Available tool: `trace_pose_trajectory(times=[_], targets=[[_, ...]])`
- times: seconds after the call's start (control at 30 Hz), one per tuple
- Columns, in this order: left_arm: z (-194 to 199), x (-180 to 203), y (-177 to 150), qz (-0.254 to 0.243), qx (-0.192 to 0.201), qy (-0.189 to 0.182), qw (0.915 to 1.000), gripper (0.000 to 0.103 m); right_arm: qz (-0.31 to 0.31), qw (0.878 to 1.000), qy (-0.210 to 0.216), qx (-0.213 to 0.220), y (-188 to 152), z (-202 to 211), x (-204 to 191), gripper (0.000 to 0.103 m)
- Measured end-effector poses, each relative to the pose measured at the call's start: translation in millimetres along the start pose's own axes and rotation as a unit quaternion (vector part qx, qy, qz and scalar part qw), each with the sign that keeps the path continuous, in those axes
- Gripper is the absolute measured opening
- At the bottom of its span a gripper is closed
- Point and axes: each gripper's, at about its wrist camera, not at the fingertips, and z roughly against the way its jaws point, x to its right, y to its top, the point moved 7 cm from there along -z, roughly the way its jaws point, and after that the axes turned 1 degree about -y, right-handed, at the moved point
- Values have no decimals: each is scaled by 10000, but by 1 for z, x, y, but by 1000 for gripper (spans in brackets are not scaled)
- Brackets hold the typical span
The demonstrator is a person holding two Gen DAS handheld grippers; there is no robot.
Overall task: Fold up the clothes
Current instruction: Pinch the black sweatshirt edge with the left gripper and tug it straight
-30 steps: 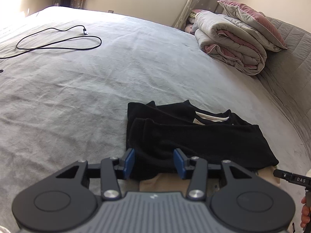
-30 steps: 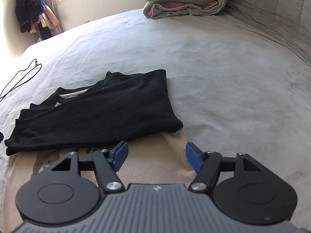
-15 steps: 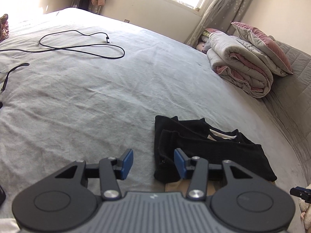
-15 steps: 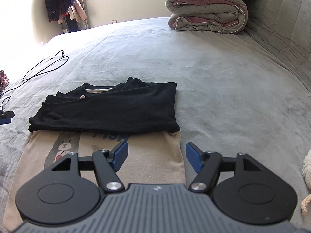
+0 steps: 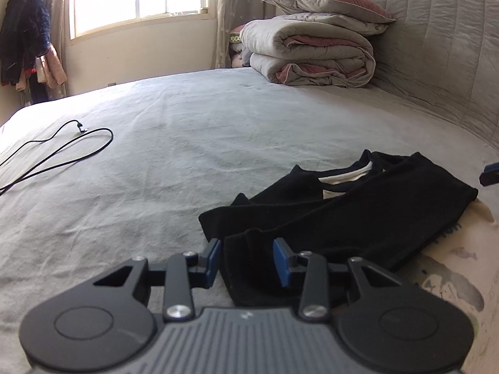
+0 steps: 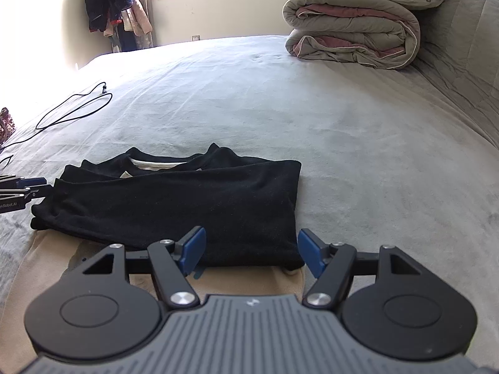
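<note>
A black top [image 5: 349, 215] [image 6: 187, 205], with its sleeves folded across it, lies on the grey bed over a beige garment [image 5: 446, 268] [image 6: 46, 258] with a printed picture. My left gripper [image 5: 246, 261] is open, its blue pads on either side of the black top's near left corner, low over the cloth. My right gripper [image 6: 251, 251] is open too, its pads straddling the black top's near right corner at the beige cloth's edge. The left gripper's tip [image 6: 21, 191] shows at the left in the right wrist view, and the right gripper's blue tip [image 5: 489, 173] at the right edge in the left wrist view.
A rolled grey and pink duvet [image 5: 308, 59] [image 6: 352, 40] with a pillow on top sits by the quilted headboard [image 5: 446, 46]. A black cable [image 5: 59, 149] [image 6: 75, 106] loops on the bed's far left. Clothes [image 6: 115, 0] hang by the window.
Both grippers have dropped lower and moved in toward the black top, the left swinging round to its left corner and the right to its right corner. Both stayed open.
</note>
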Motion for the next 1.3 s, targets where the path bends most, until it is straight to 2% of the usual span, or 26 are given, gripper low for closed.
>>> trace_pose_trajectory(times=[0.07,0.37,0.63,0.73,0.8,0.9,0.97,1.03,1.1,1.3], targets=[[-5,1,-1,-307,-15,-13,9995,37,-29,10000,-1,-3,0,-5,3,69],[-5,-19,0,-514,-3,-55,9987,37,-221,9997,-62,-80,-6,-22,17,69],[-20,12,-1,-1492,-150,-86,9887,37,-276,9995,-112,-83,-2,-34,20,70],[-27,16,0,-1718,-246,-35,9848,37,-294,9995,-114,-47,2,-38,20,69],[-28,17,1,-1689,-287,-52,9852,34,-309,9995,-119,-20,5,-41,21,69],[-29,19,1,-1575,-369,-105,9868,22,-345,9993,-151,-11,7,-47,23,69],[-29,20,0,-1459,-414,-108,9884,20,-385,9991,-170,-10,8,-51,24,69],[-30,15,-1,-1001,-467,-208,9937,9,-436,9989,-181,-4,8,-55,26,69],[-27,10,0,-597,-387,-166,9973,2,-482,9986,-197,8,9,-58,27,69],[-11,3,-1,50,53,186,9998,2,-566,9980,-281,42,8,-62,29,69]])
